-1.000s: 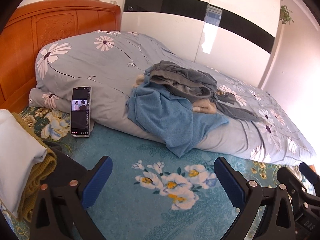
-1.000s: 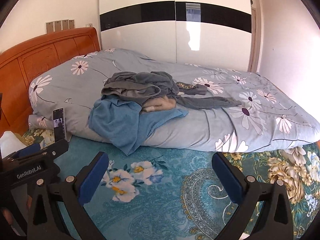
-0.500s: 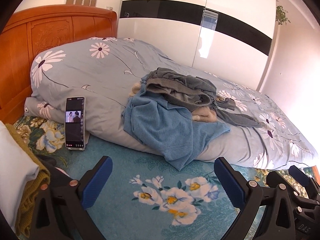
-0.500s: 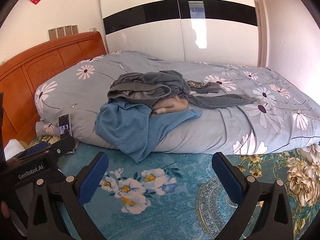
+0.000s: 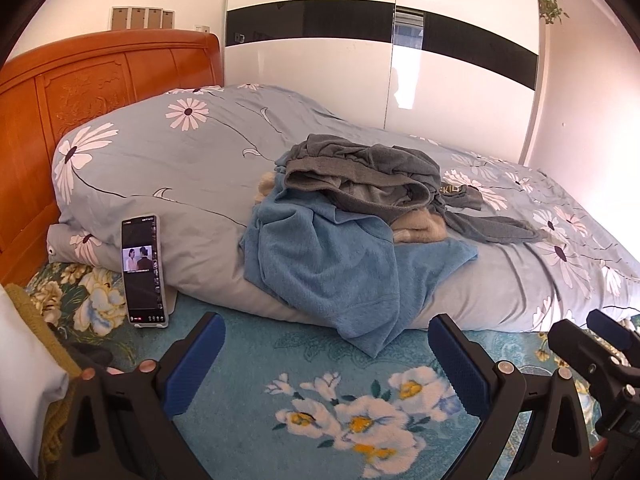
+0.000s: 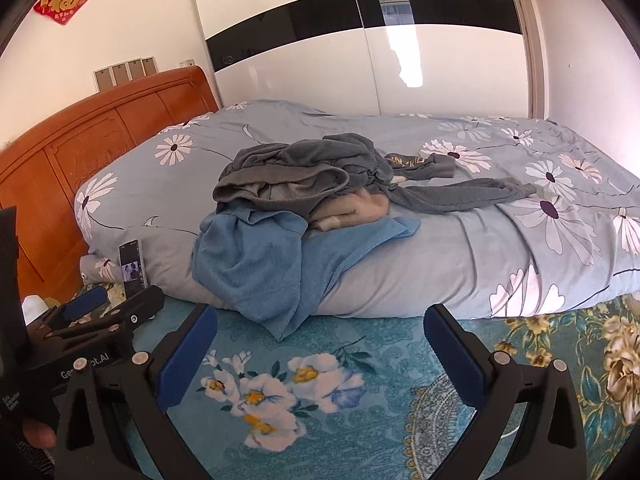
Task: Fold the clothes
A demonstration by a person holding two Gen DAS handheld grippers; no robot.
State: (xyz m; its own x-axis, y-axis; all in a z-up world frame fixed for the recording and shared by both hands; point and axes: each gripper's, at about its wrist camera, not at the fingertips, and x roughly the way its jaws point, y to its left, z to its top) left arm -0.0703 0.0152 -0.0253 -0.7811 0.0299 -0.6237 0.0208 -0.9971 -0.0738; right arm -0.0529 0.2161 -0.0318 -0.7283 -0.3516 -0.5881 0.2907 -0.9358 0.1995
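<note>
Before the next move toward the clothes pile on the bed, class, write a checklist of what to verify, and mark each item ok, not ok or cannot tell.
1. Left gripper open and holding nothing: ok.
2. Right gripper open and holding nothing: ok.
3. Blue garment reachable, its lower edge draped over the duvet front: ok.
4. Grey garment off the blue one: not ok, it lies on top.
5. Phone apart from the pile: ok, it leans on the duvet to the left.
6. Cream garment free to lift: cannot tell, mostly hidden under the grey.
</note>
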